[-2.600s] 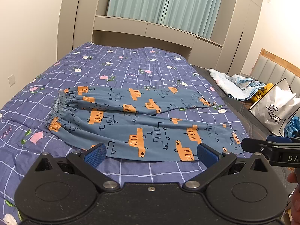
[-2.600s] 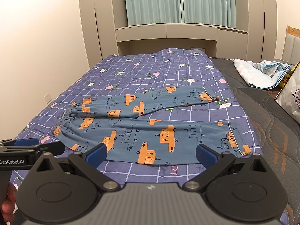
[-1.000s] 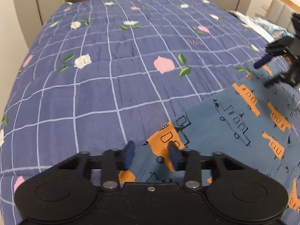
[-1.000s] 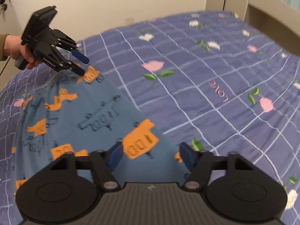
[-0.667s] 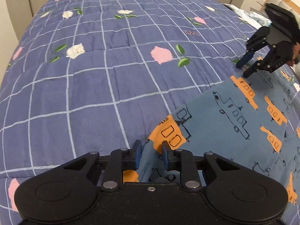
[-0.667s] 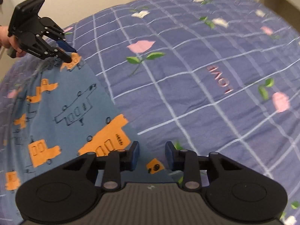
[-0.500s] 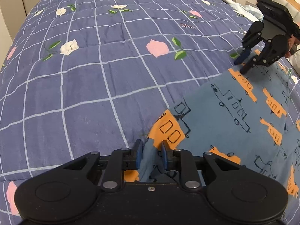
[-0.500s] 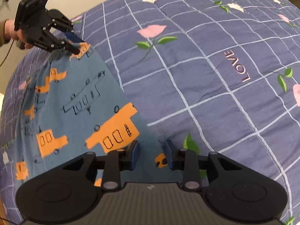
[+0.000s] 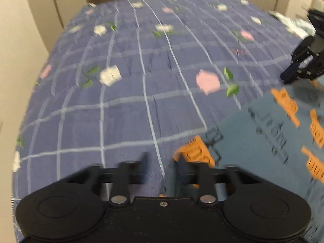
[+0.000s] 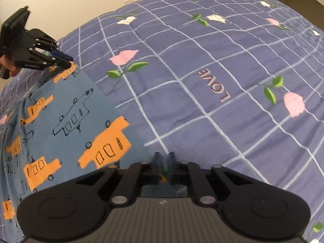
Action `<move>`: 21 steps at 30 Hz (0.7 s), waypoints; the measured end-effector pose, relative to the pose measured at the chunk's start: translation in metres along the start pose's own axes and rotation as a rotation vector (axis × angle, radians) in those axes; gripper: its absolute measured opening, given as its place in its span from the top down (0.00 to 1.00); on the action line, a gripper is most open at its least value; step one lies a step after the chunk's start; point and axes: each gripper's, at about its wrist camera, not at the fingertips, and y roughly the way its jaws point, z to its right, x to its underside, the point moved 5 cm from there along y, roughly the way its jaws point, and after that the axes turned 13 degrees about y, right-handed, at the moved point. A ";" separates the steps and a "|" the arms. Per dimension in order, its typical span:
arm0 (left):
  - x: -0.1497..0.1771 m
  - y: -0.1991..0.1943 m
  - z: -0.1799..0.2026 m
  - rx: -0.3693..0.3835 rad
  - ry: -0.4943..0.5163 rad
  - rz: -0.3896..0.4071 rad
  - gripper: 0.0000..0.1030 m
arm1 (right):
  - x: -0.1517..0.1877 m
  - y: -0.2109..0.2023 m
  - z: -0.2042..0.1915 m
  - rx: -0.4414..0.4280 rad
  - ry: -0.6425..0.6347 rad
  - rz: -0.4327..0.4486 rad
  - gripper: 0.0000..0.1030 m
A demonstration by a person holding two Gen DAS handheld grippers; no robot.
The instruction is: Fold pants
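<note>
The pants (image 10: 66, 121) are blue with orange truck prints and lie on the quilt; they also show at the right of the blurred left wrist view (image 9: 263, 141). My right gripper (image 10: 163, 160) is shut on the pants' far edge at one corner. My left gripper (image 9: 162, 162) has its jaws apart at the other end of that edge, with the orange-printed corner (image 9: 194, 151) by its right finger. Each gripper shows in the other's view: the left one (image 10: 66, 61) at the cloth corner, the right one (image 9: 291, 75) at the far right.
The purple checked quilt (image 10: 202, 70) with pink and white flowers and a "LOVE" print covers the bed. A beige wall and cabinet (image 9: 50, 4) stand behind the bed. A light bundle of cloth (image 9: 293, 24) lies at the far right.
My left gripper's jaws have opened and let the pants corner go; its view is now motion-blurred. My right gripper has closed tighter on the edge and lifted it a little.
</note>
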 end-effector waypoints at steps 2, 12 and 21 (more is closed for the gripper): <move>-0.014 -0.017 0.005 0.009 0.020 0.060 0.38 | 0.000 -0.032 0.017 -0.029 0.042 0.068 0.48; -0.121 0.017 0.162 0.423 0.080 0.185 0.26 | 0.109 -0.172 0.172 0.181 0.243 0.047 0.45; -0.136 0.080 0.262 0.484 0.203 0.073 0.09 | 0.174 -0.128 0.184 0.147 0.265 -0.068 0.58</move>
